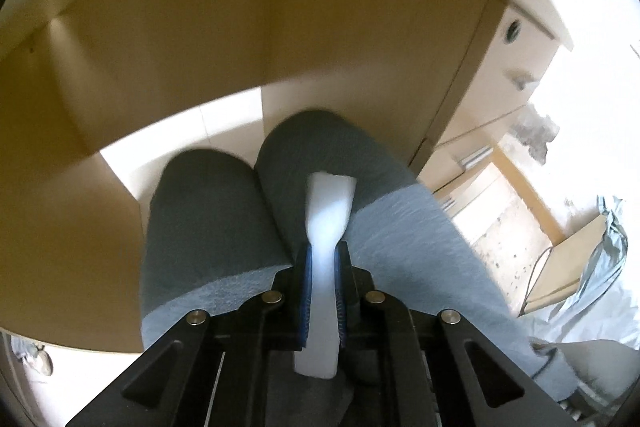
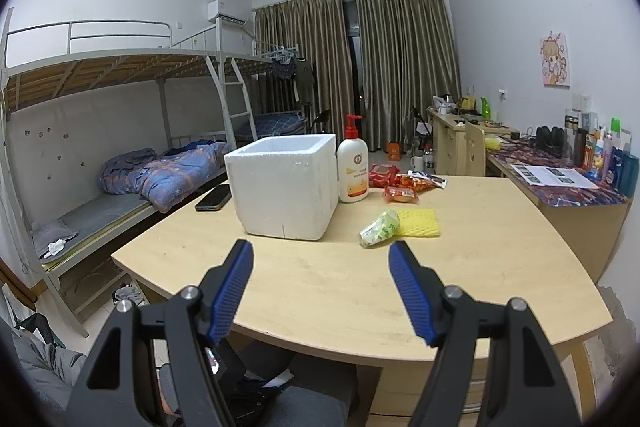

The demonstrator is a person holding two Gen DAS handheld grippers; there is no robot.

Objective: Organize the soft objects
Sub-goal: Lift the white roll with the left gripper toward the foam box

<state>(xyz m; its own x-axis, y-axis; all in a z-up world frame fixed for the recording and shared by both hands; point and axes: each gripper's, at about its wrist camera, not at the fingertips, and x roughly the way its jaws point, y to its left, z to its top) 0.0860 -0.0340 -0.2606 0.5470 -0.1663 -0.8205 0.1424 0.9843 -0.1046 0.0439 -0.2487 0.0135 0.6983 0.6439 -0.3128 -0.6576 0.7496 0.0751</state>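
Left wrist view first: your left gripper (image 1: 323,263) is pinching a soft white foam strip (image 1: 326,223), the blue ribbed pads (image 1: 306,291) squeezing it thin at the waist while its wider end flares out ahead of the fingertips. You're holding it low, under the pale wooden desk (image 1: 256,39), right above your knees in grey-blue trousers (image 1: 208,227). Over on the right wrist view, your right gripper (image 2: 321,255) hovers with its blue pads spread wide and nothing between them, above the near edge of the light wooden round-cornered table (image 2: 360,291). Ahead of it sits the white square polystyrene box (image 2: 286,187), open at the top. Just beside the box on its right stands a white pump bottle with a red cap (image 2: 353,167). Nearer you, a crumpled green-and-white wrapper (image 2: 380,227) touches a yellow foam net sleeve (image 2: 418,223). Red snack packets (image 2: 400,187) lie behind those, and a black phone (image 2: 214,198) rests left of the box
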